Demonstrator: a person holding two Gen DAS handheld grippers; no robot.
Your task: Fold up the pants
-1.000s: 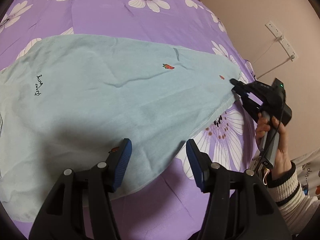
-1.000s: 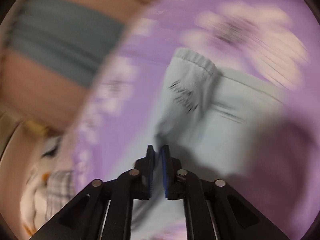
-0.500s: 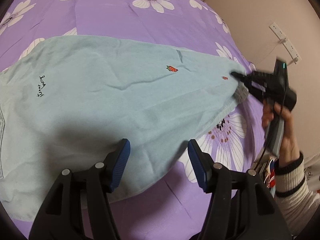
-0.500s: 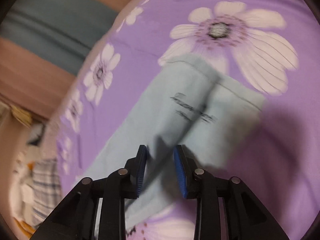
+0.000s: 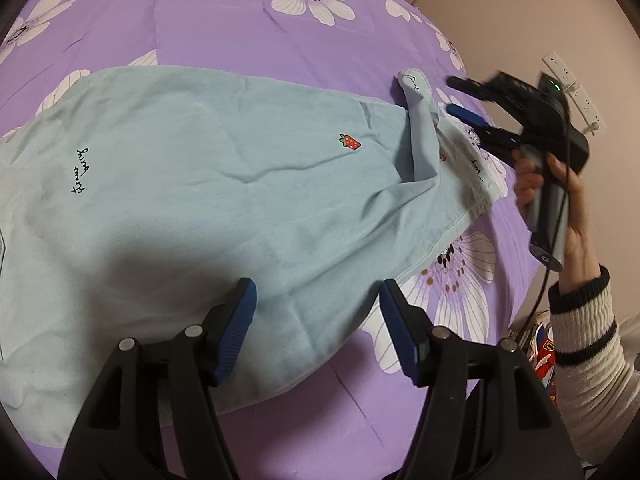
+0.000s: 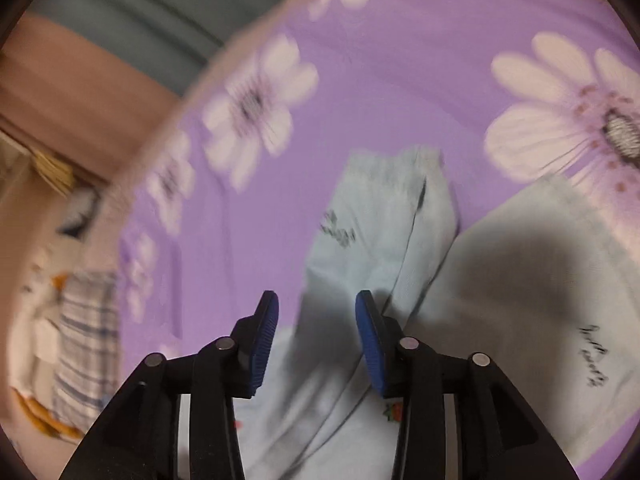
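You are between two folds. The pale mint-green cotton pants (image 5: pixel 208 208) lie flat across the purple bedsheet with white flowers (image 5: pixel 224 28). In the left wrist view they fill the frame from 9 o'clock to 3 o'clock, and a small red strawberry patch (image 5: pixel 350 142) sits near the middle.

Your left gripper (image 5: pixel 314 330) hangs at 6 o'clock over the near edge of the cloth. Its blue pads are spread, they have just been opening a little more, and nothing is pinched between them.

At 2 o'clock the cuff end (image 5: pixel 416 88) lies crumpled and turned over on itself. Your right gripper (image 5: pixel 460 98) is just beside it. Its jaws have just been opening and they stand apart, with no cloth between them. I judge that the cuff is released and the leg is not yet flat.

The next move, I think, calls for a new grip: the right gripper on the cuff hem, the left on the near edge, then smoothing before the next fold.

On the beige wall at 2 o'clock you see a white power strip (image 5: pixel 572 88). In the right wrist view a blue checked cloth (image 6: pixel 84 344) lies at 8 o'clock, beside the bed.
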